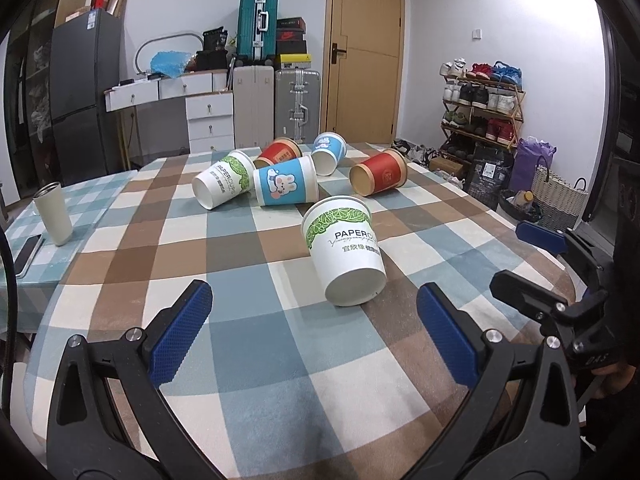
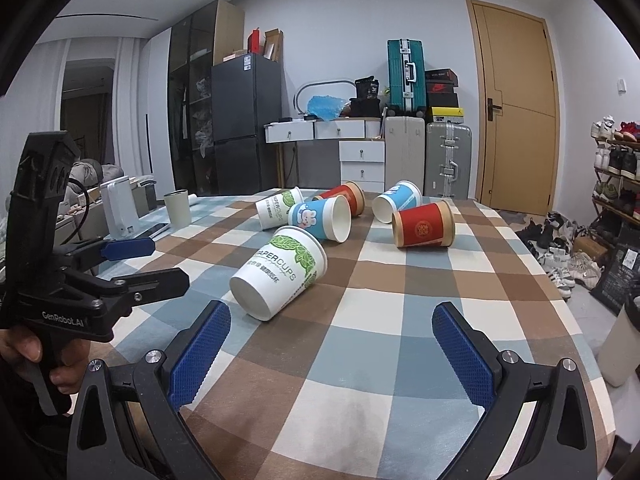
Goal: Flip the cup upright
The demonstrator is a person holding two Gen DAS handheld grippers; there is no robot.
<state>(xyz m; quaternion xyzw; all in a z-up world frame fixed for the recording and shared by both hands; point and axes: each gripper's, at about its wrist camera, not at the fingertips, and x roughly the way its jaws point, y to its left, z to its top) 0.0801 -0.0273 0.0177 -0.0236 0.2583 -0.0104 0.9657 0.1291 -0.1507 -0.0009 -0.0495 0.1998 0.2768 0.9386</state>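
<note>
On the counter (image 1: 120, 248), just ahead of both claws, the nearest cup (image 1: 344, 248) was seen on its side. It lay ahead and slightly right of the left claw (image 1: 316, 336), ahead and left of the right claw (image 2: 332, 352); the left was judged nearer. Both claws were held wide, gripping nothing. Its long axis ran away from the claws, base pointed toward them, mouth toward the other tipped cups (image 1: 286, 186).

A tumbler (image 1: 54, 214) stands beside a phone (image 1: 27, 255).
</note>
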